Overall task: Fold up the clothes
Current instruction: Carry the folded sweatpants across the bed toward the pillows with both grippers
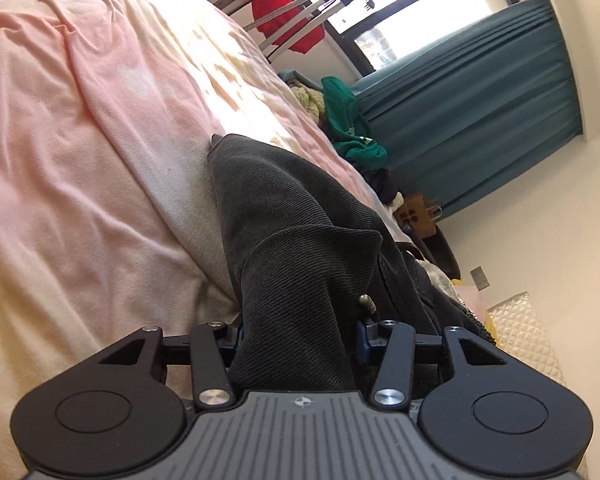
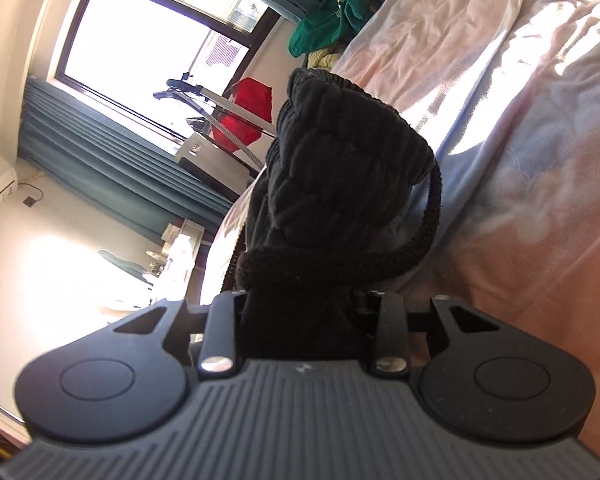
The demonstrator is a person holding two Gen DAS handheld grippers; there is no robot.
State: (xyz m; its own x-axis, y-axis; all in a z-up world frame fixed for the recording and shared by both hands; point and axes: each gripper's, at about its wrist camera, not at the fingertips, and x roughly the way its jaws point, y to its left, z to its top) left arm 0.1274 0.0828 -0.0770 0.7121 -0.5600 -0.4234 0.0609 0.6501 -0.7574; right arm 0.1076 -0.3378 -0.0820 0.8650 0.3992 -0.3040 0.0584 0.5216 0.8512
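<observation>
A dark grey-black garment (image 1: 284, 216) lies across the pink and cream bedspread (image 1: 84, 128). My left gripper (image 1: 298, 336) is shut on a bunched fold of it; the fingertips are buried in the cloth. A small metal stud (image 1: 365, 300) shows on the garment beside the gripper. In the right wrist view the same dark garment (image 2: 332, 168), with a ribbed knit band and a thick rolled hem, rises from my right gripper (image 2: 300, 312), which is shut on it above the bedspread (image 2: 520, 160). Its fingertips are hidden too.
A heap of clothes with a green garment (image 1: 348, 120) lies at the bed's far edge, also in the right wrist view (image 2: 332, 12). Teal curtains (image 1: 480, 92), a window (image 2: 152, 36) and a rack with a red cloth (image 1: 288, 16) stand beyond.
</observation>
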